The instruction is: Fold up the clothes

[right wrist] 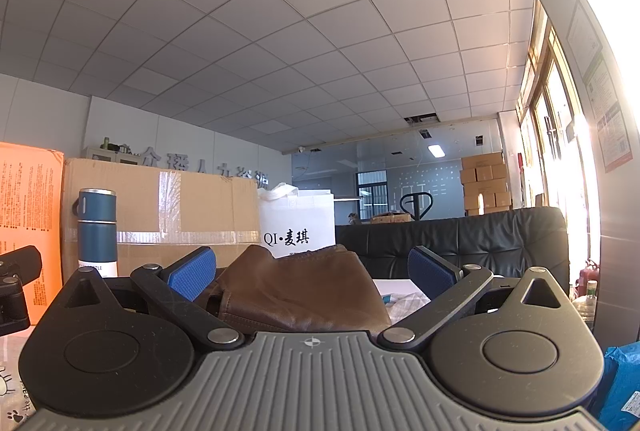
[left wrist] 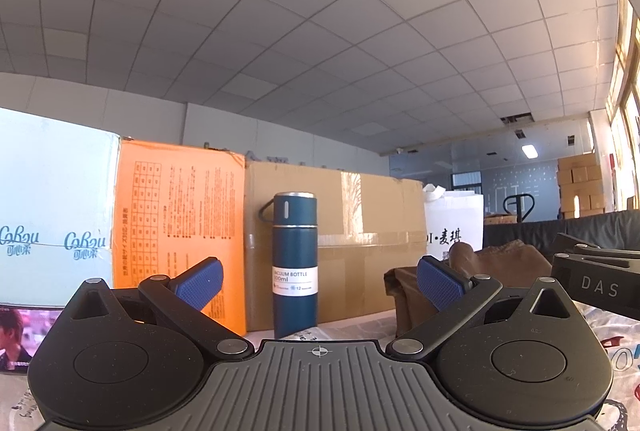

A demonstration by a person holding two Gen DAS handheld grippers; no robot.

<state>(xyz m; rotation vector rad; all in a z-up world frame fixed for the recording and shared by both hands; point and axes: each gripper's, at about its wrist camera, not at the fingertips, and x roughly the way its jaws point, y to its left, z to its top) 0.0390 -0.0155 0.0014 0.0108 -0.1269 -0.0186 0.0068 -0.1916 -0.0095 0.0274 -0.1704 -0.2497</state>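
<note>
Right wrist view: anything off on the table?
Nothing spilled or damaged. The brown garment lies bunched in a heap, not flat; the blue vacuum bottle stands upright beside it. Both grippers open, holding nothing.

A blue vacuum bottle (left wrist: 295,263) stands before a taped cardboard box (left wrist: 360,231).

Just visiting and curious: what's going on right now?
Left gripper open, empty. Right gripper open, facing brown leather garment, ungripped. Dark blue steel vacuum bottle stands ahead of left gripper.
</note>
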